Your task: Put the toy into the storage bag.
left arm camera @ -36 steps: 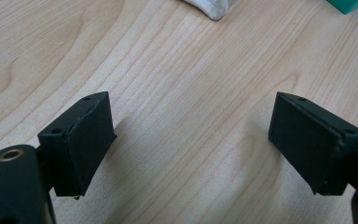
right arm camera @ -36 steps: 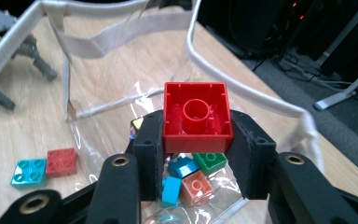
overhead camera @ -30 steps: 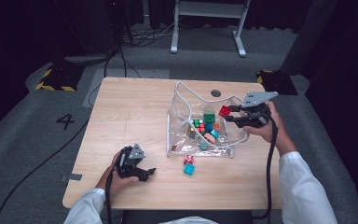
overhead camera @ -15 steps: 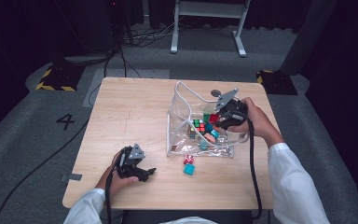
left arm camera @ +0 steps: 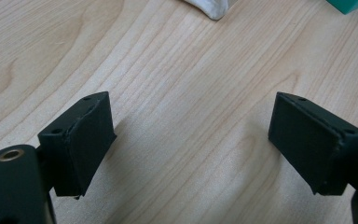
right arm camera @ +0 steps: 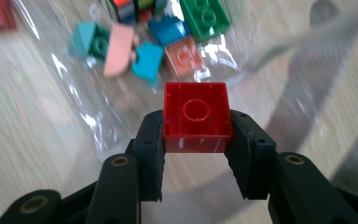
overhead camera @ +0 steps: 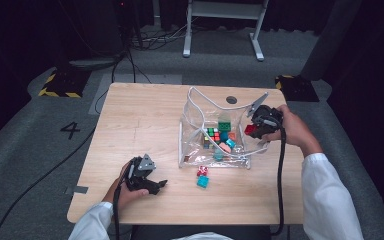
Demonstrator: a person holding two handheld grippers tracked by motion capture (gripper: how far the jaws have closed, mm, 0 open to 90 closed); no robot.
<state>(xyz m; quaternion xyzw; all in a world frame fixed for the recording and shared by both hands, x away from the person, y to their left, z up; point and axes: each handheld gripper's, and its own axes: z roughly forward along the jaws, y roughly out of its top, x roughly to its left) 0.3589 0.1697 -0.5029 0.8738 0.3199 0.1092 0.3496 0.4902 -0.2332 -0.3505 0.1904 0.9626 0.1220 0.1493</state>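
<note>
the right gripper (right arm camera: 196, 154) is closed on a red block (right arm camera: 196, 117), one black jaw pressed to each side of it, with the block's hollow underside and round socket facing the camera at the centre of the right gripper view. in the high view the same right gripper (overhead camera: 258, 129) sits at the right of the frame with the red block (overhead camera: 250, 130) at its tip, level with the right wall of a clear plastic bag (overhead camera: 195, 150); whether it touches the bag's wall cannot be told. beyond the held block, in the upper part of the right gripper view, loose pieces lie on the bag's film: a green block (right arm camera: 205, 18), an orange block (right arm camera: 182, 57), a blue block (right arm camera: 168, 29), a pink piece (right arm camera: 117, 50) and two teal pieces (right arm camera: 147, 60). the bag has a white edge (overhead camera: 181, 145) and stands open at the centre of the wooden table (overhead camera: 140, 120). just below the bag in the frame, outside it, a small red piece (overhead camera: 202, 171) and a teal block (overhead camera: 202, 182) lie touching on the table. the left gripper (overhead camera: 152, 184) rests at the lower left of the high view, held in a hand (overhead camera: 122, 192), well apart from the bag. in the left gripper view its jaws stand wide apart over bare table (left arm camera: 186, 93) with nothing between them.
</note>
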